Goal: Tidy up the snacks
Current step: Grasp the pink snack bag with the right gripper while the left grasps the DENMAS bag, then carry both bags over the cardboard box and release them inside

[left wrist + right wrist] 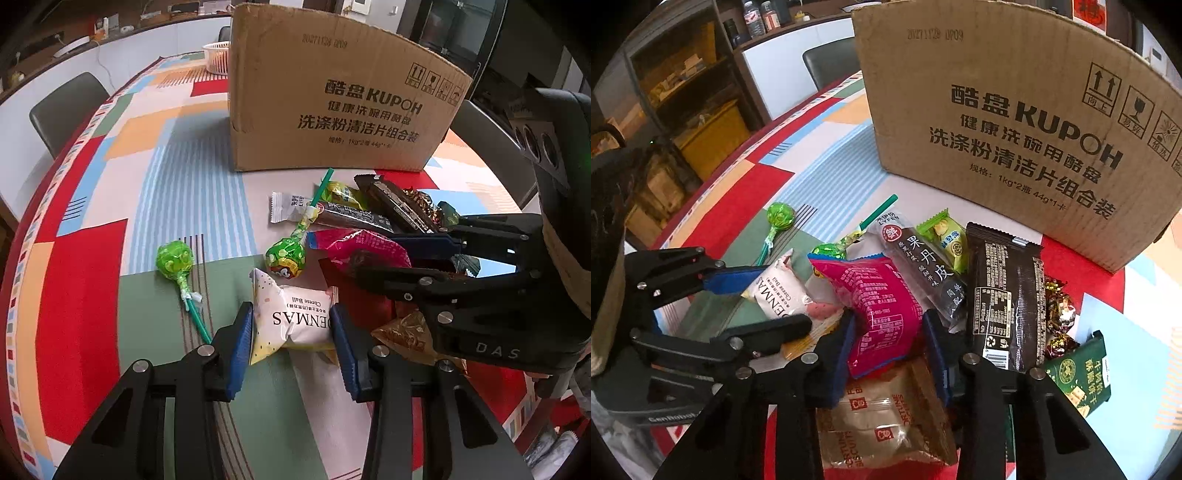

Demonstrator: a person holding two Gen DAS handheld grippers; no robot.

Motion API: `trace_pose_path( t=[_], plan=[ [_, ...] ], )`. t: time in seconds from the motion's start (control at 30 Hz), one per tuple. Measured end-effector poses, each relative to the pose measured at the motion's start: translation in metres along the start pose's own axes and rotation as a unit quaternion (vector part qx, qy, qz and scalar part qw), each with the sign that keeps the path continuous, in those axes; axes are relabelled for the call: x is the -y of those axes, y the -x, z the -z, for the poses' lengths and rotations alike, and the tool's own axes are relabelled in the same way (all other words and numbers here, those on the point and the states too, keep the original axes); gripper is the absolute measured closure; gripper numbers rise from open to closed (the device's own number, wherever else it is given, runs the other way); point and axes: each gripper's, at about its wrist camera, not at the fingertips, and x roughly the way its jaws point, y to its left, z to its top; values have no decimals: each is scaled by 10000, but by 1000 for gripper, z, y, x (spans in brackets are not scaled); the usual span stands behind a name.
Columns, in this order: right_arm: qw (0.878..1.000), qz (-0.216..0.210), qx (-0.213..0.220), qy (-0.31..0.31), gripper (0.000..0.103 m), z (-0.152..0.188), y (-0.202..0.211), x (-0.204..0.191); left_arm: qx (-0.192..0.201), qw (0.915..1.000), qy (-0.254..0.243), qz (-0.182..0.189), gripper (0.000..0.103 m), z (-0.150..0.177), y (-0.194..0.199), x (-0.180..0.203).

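A pile of snacks lies on the patterned tablecloth in front of a cardboard box (343, 96). My left gripper (291, 325) is shut on a white cheese ball packet (295, 319), its blue pads against both sides. It also shows in the right wrist view (779, 291). My right gripper (888, 336) is shut on a pink snack packet (879, 306), which also shows in the left wrist view (362, 247). Two green lollipops (175, 260) (286, 254) lie left of the pile. A dark bar (1008, 295), a black fruit-leather packet (923, 266) and a brown biscuit packet (882, 417) lie around the right gripper.
A green cracker packet (1078, 373) and foil-wrapped candies (1058, 314) lie at the right. A small green packet (947, 236) sits by the box (1015, 118). A white basket (218, 55) stands behind the box. Chairs (68, 110) ring the table.
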Motion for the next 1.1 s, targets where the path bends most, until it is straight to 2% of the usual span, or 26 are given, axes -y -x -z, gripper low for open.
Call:
trace_pose_path(
  t=[0.23, 0.5, 0.8, 1.1],
  plan=[
    [9999, -53, 44, -77, 68, 7, 8, 0, 143, 9999, -7, -48, 62, 3, 14, 6],
    [9994, 84, 253, -211, 68, 11, 24, 0, 386, 9990, 58, -199, 62, -2, 29, 8],
    [9953, 331, 822, -388, 68, 5, 59, -1, 768, 9967, 161, -209, 62, -17, 51, 8],
    [9868, 458, 1422, -618, 68, -9, 97, 3, 1317, 9906, 71, -353, 62, -41, 81, 13]
  ],
)
